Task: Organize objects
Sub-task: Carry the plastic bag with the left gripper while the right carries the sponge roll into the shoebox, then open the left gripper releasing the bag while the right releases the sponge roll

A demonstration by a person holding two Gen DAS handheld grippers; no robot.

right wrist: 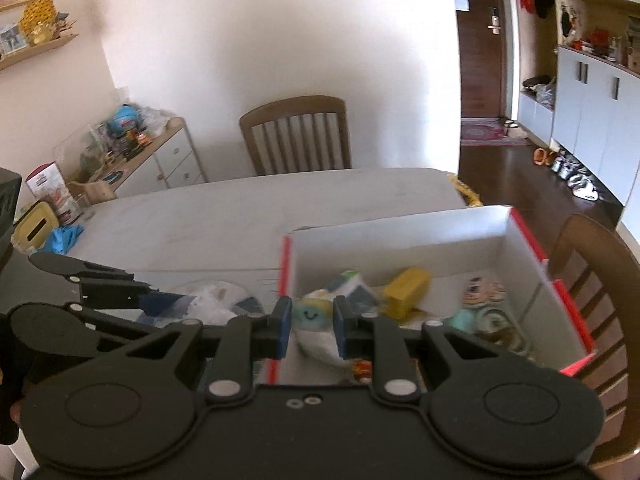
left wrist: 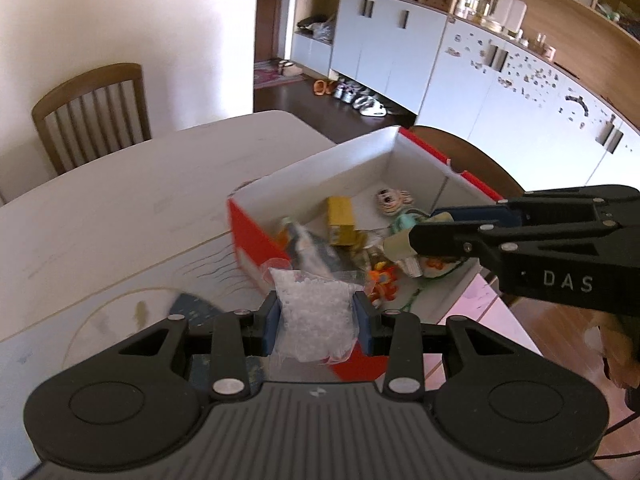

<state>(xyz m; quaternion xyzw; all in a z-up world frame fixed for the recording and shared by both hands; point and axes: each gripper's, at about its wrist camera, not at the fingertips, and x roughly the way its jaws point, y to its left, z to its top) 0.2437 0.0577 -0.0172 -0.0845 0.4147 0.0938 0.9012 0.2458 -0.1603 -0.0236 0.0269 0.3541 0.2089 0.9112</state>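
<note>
My left gripper (left wrist: 317, 316) is shut on a clear bag of small white beads (left wrist: 314, 322), held just before the near corner of a red cardboard box (left wrist: 256, 236) with a white inside. The box holds a yellow block (left wrist: 340, 220), a striped cartoon figure (left wrist: 390, 200), an orange toy (left wrist: 382, 282) and other small items. My right gripper (right wrist: 308, 326) is shut on a round pale toy with a smiling face (right wrist: 314, 314), over the near left part of the box (right wrist: 400, 232). In the left wrist view the right gripper (left wrist: 416, 236) reaches in from the right above the box.
The box stands at the right end of a white table (left wrist: 140, 200). Wooden chairs stand behind the table (right wrist: 296, 136) and at the box's right (right wrist: 588, 280). A blue cloth (right wrist: 66, 236) and a yellow tissue box (right wrist: 34, 228) lie at the table's far left.
</note>
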